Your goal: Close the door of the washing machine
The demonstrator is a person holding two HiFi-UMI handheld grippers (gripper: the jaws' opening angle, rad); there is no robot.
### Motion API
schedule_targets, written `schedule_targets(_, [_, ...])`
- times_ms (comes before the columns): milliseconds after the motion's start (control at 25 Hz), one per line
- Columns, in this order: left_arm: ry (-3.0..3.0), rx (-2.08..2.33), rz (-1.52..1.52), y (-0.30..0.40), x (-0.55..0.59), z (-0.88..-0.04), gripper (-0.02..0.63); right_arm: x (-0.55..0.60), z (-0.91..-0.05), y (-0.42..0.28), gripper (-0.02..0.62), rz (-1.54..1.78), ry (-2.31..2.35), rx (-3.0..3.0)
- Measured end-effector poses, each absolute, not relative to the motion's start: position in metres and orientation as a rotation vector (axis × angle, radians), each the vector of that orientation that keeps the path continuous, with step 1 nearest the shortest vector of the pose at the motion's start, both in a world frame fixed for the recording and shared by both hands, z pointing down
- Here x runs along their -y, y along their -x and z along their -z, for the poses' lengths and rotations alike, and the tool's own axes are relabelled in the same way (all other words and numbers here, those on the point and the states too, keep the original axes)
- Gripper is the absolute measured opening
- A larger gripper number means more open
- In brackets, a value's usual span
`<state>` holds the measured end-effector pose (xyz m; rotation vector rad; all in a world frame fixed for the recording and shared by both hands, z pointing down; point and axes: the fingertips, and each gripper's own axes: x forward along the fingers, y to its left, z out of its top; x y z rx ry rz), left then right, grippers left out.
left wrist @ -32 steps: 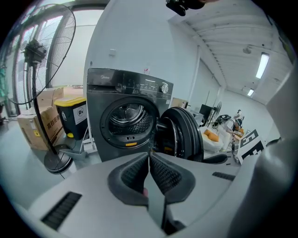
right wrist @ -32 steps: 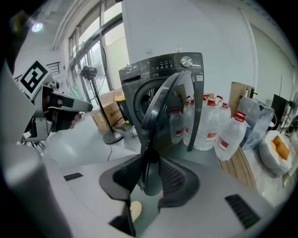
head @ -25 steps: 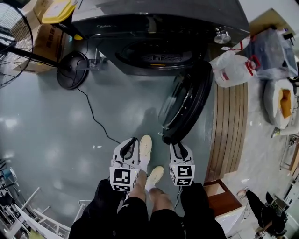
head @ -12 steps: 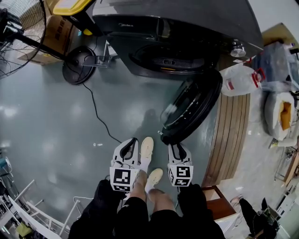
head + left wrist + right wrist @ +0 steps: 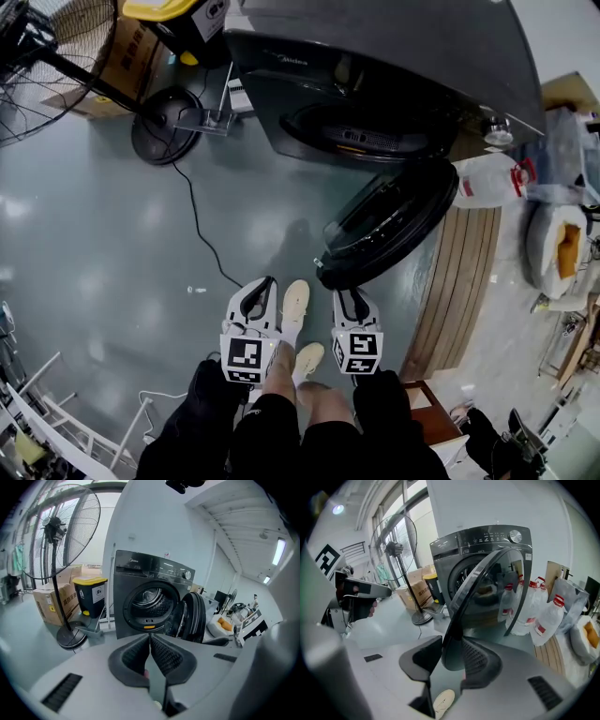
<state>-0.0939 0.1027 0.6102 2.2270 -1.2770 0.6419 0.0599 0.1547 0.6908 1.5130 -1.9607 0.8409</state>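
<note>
Washing machine: the dark grey front-loading washing machine [image 5: 375, 84] stands ahead of you on the glossy grey floor [image 5: 103, 272]. The head view cuts off its top at the frame edge.
Door: the round, dark-glass door [image 5: 389, 234] hangs open, swung out on the machine's right toward your right gripper [image 5: 345, 296].
Right fingers: your right fingers [image 5: 476, 660] are spread and have just been opening. The door's edge stands between them, and the left pad is clear of it.
Left fingers: your left gripper [image 5: 265, 283] is off to the left of the door, over bare floor. Its fingers [image 5: 164, 656] are pressed together at the tips with nothing between them.
Hidden: in the left gripper view, the gripper body covers the door's lower rim and the machine's base. In the right gripper view, the door covers most of the drum opening.
Writing on the machine: a small pale word sits on the top front panel, too small to read. The marks around the silver knob [image 5: 514, 536] are just as unclear. An orange strip [image 5: 149, 626] below the drum opening shows no legible text.
Other labels: the brown cardboard boxes [image 5: 54, 604] carry red print you cannot read. The black bin with a yellow lid [image 5: 91, 597] has a white label with a dark pictogram. The clear plastic jugs with red caps [image 5: 546, 620] have red-and-white labels that are illegible.
Nearby: a black pedestal fan [image 5: 56, 531] stands to the left, and its black cable [image 5: 202, 234] trails across the floor.
</note>
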Motion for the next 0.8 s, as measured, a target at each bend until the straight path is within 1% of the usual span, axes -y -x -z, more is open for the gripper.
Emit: schedule_targets(800, [-2.194, 1.395, -0.569, 0.136, -0.049, -0.590, 0.031, -0.097, -0.685, -0.011, 0.137, -0.842, -1.443, 1.950])
